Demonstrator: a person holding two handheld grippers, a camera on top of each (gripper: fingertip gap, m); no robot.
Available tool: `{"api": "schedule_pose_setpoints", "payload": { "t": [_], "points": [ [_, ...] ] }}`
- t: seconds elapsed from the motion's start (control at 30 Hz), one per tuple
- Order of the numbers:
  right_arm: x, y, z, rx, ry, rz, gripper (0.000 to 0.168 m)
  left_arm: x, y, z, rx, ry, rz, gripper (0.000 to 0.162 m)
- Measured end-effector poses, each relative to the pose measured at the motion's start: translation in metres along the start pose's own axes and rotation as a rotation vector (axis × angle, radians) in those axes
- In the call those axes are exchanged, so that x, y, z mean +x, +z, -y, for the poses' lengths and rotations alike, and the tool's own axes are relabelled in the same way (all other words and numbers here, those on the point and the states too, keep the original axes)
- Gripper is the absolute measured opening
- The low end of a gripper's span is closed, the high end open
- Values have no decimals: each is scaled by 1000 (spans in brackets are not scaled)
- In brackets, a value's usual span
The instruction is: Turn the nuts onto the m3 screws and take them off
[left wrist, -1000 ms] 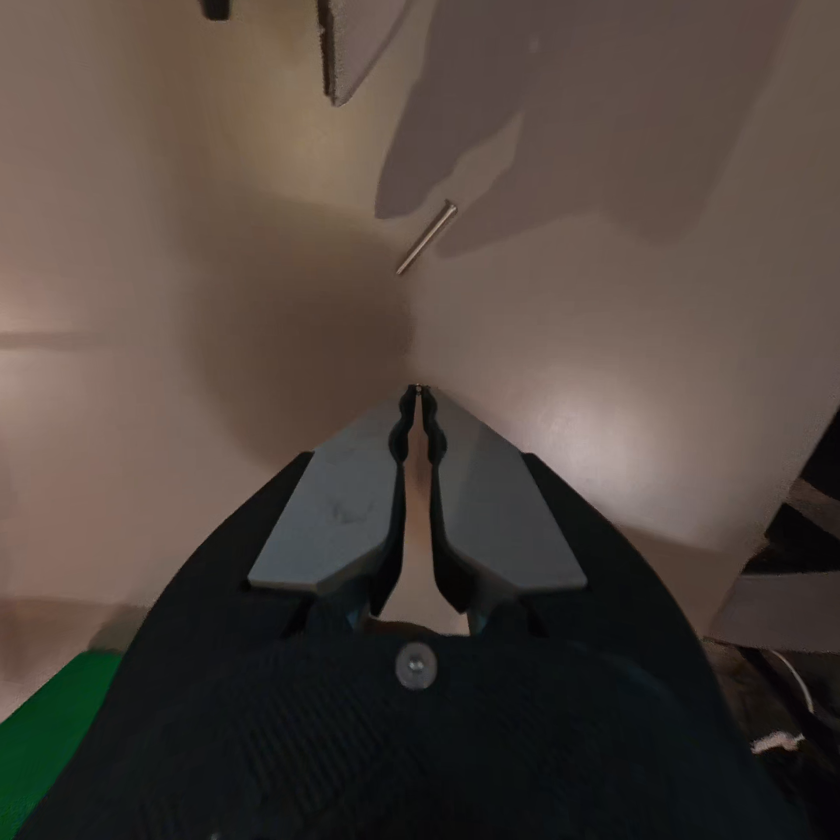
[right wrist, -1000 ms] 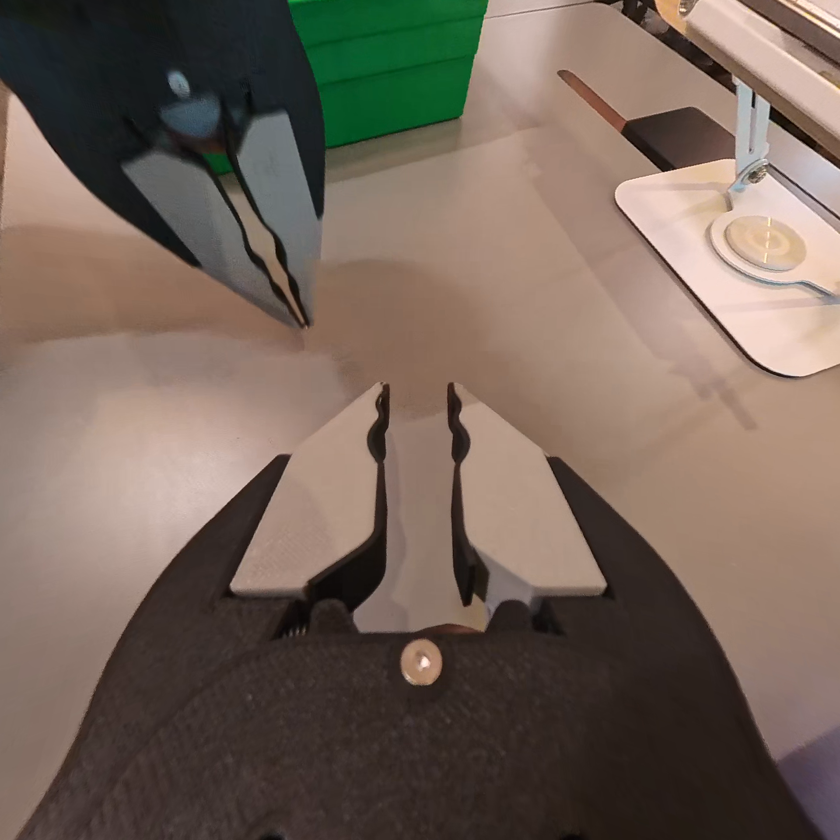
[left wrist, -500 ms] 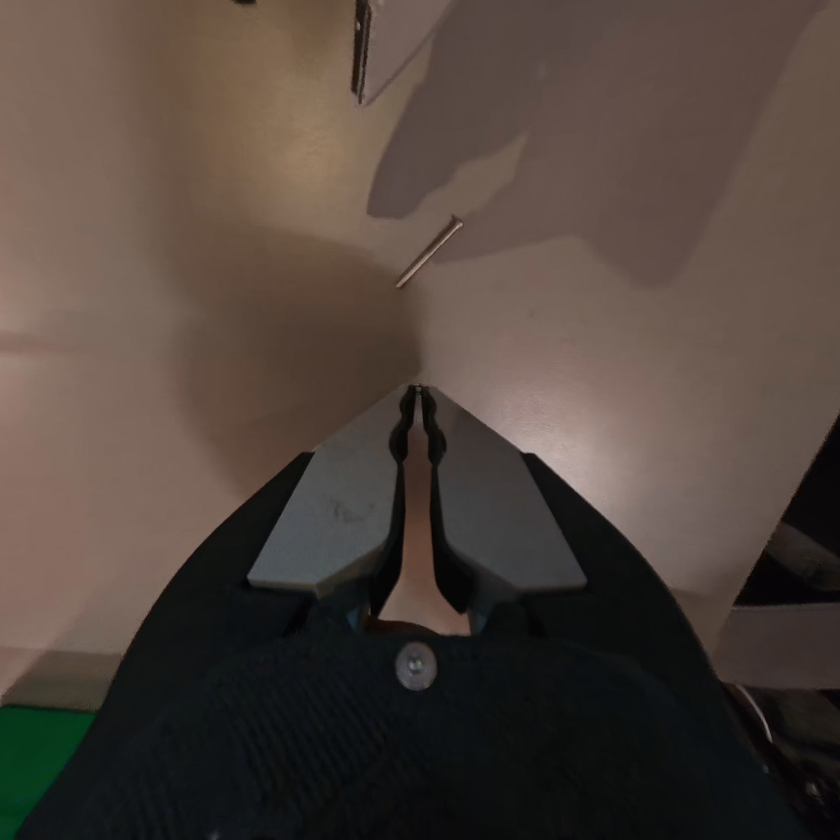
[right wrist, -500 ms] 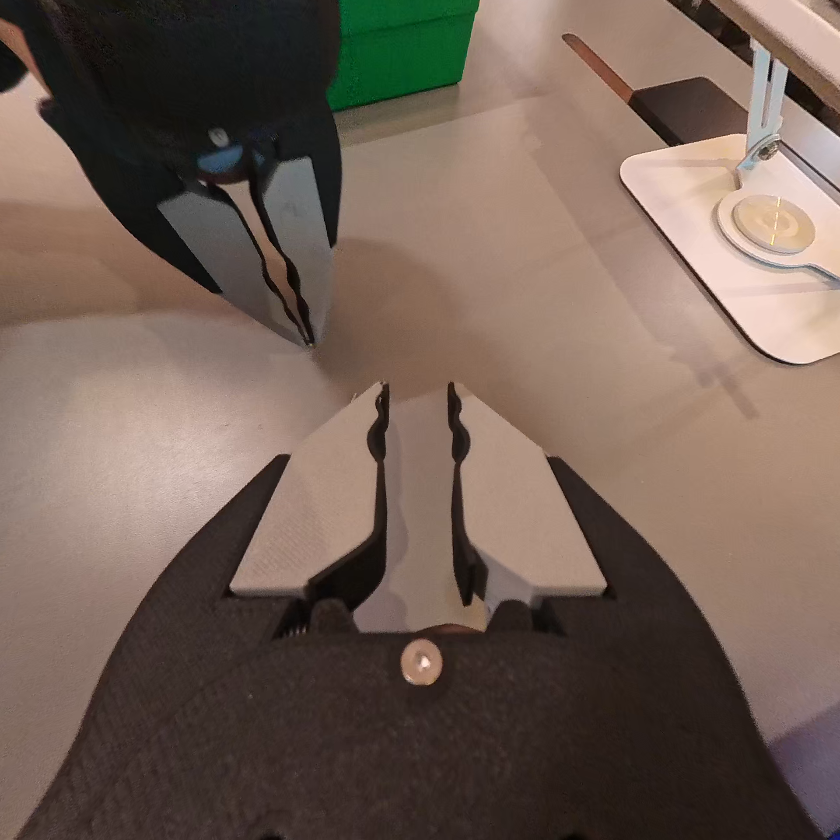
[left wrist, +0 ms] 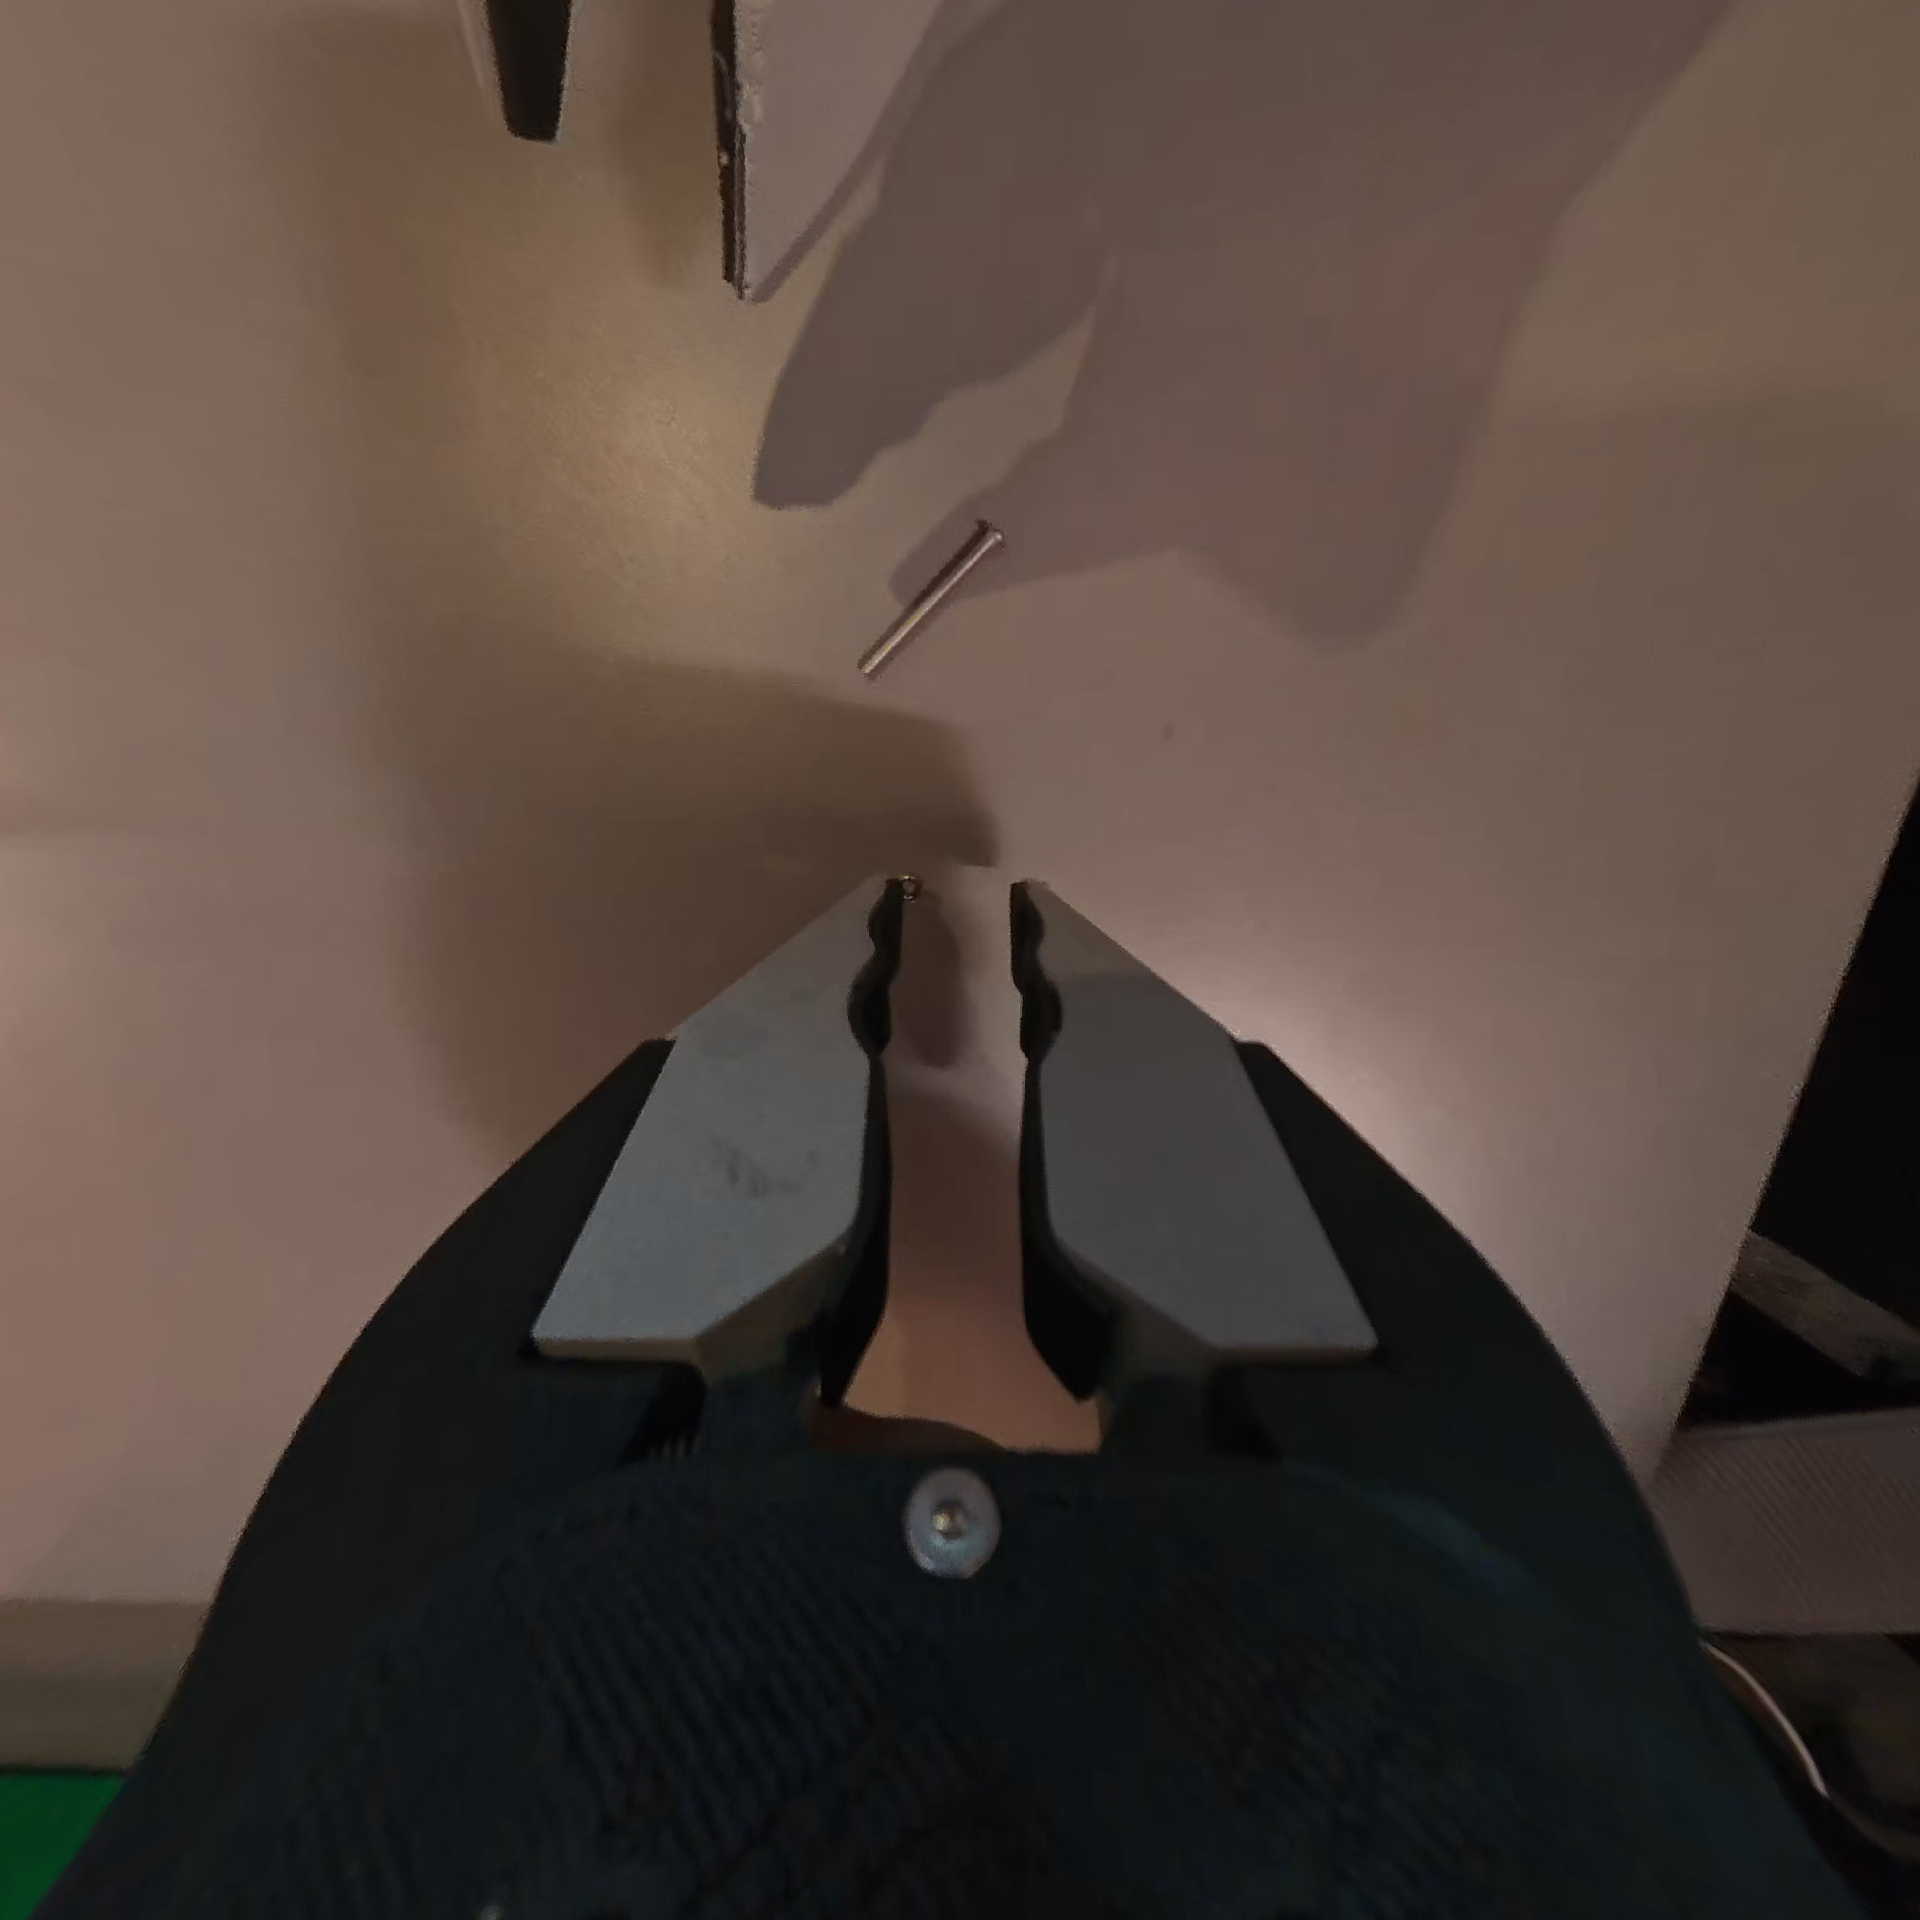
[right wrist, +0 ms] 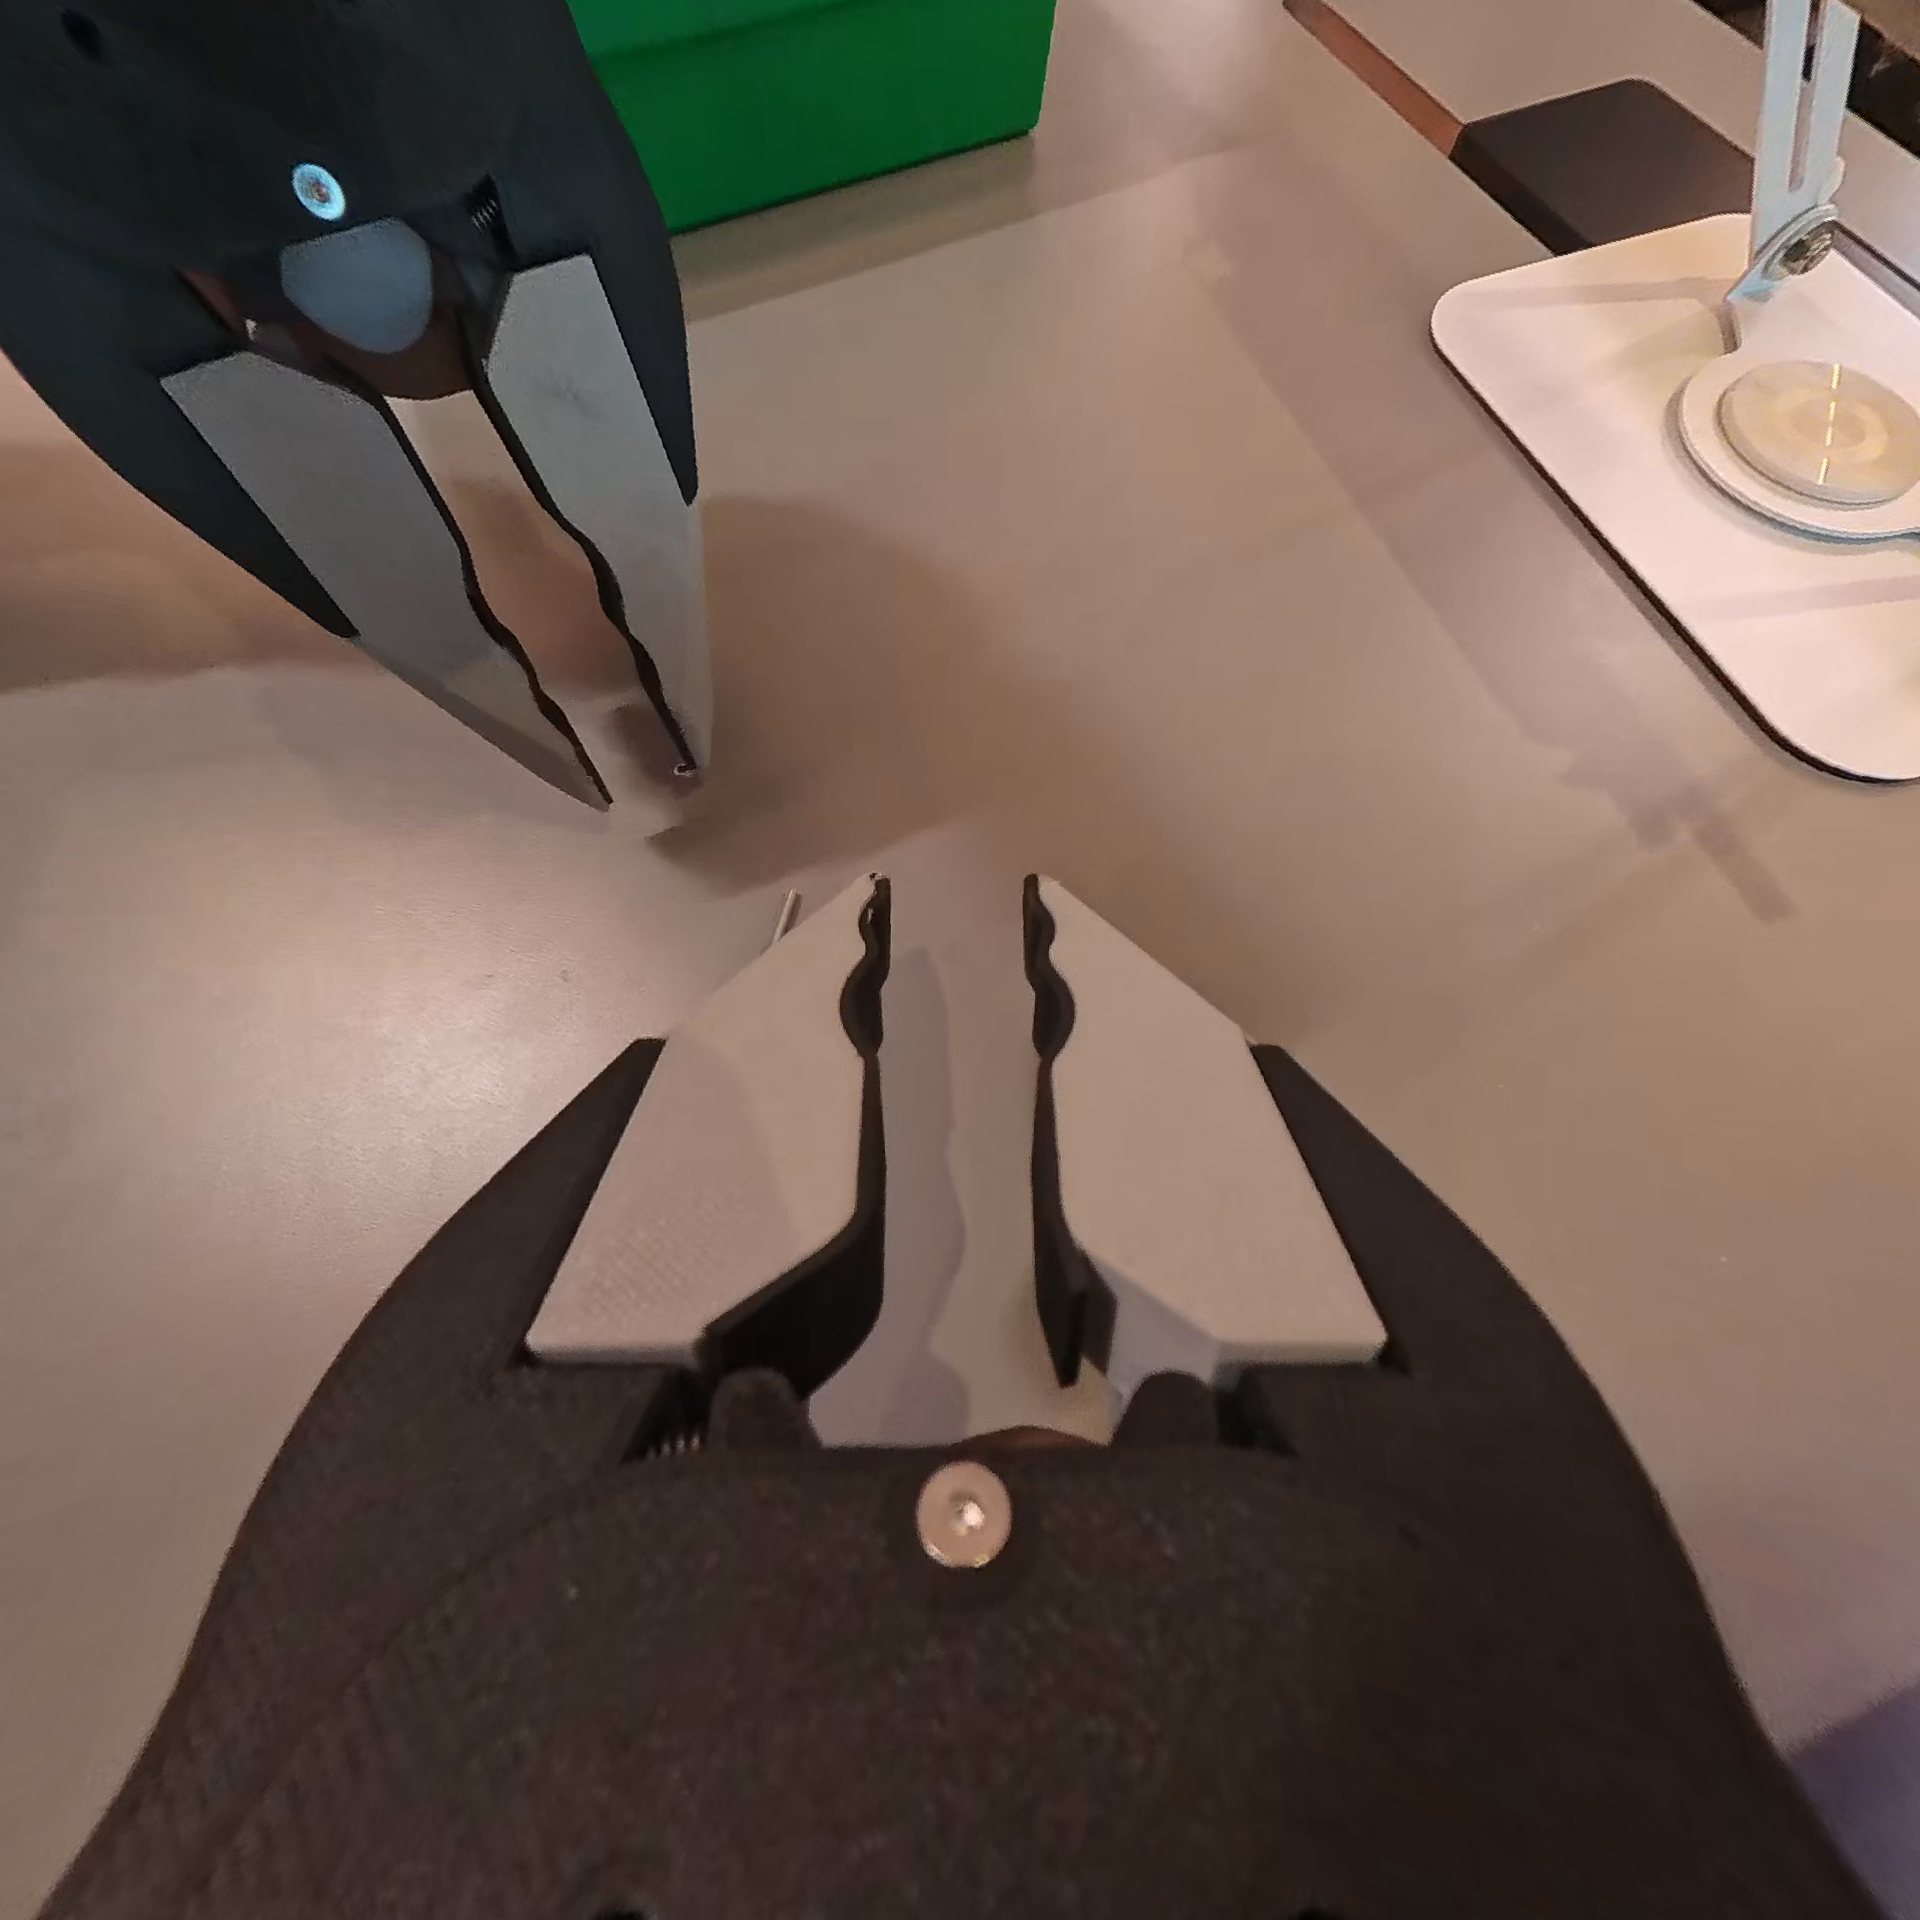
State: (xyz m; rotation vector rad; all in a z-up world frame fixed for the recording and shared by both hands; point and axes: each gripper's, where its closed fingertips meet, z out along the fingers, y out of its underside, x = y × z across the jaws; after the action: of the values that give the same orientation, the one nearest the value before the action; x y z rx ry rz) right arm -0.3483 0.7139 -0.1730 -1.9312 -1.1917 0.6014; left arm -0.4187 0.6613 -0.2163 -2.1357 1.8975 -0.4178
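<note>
A thin silver M3 screw [left wrist: 930, 601] lies flat on the grey table [right wrist: 1143, 623], ahead of my left gripper [left wrist: 958, 888]. That gripper is open with its tips close to the table. A tiny nut [left wrist: 910, 885] sits right at the tip of its left finger, and it also shows in the right wrist view [right wrist: 681, 770]. My right gripper [right wrist: 953, 883] is open and empty, facing the left gripper [right wrist: 646, 787] at close range. Only one end of the screw [right wrist: 790, 902] shows beside its left finger. The right gripper's fingertips [left wrist: 743, 239] show at the top of the left wrist view.
A green box [right wrist: 821, 94] stands at the back behind the left gripper. A white stand base [right wrist: 1558, 364] with a round disc and a metal post is at the right, with a black pad [right wrist: 1600, 156] behind it. The table edge [left wrist: 1766, 1039] runs along the right. Left tips to right tips: about 10 centimeters. My left tips are roughly 4 centimeters from the screw [right wrist: 790, 902]. The left camera catches it too, in the left wrist view [left wrist: 874, 676].
My left gripper was shut on the nut and has opened. The nut now sits at its left fingertip. The two grippers have come closer together over the table.
</note>
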Motion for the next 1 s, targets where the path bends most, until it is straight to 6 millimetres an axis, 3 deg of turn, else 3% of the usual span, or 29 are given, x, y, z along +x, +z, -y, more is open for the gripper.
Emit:
{"api": "schedule_pose_setpoints", "payload": {
  "t": [0.2, 0.5, 0.77, 0.9, 1.0],
  "points": [
    [-31, 4, 5, 10, -29, 124, 20, 2, 4, 2, 65, 6, 18, 18],
    [-59, 37, -2, -37, 32, 185, 24, 17, -4, 21, 176, 6, 61, 24],
    [-56, 53, -21, -138, -6, 124, 27, 19, -2, 18, 165, -14, 64, 25],
    [-54, 46, -15, -117, -35, 109, 26, 15, -6, 11, 169, -18, 90, 26],
    [-39, 34, -14, -109, -55, 47, 25, 8, -19, 9, 234, -62, 113, 25]
  ]
}}
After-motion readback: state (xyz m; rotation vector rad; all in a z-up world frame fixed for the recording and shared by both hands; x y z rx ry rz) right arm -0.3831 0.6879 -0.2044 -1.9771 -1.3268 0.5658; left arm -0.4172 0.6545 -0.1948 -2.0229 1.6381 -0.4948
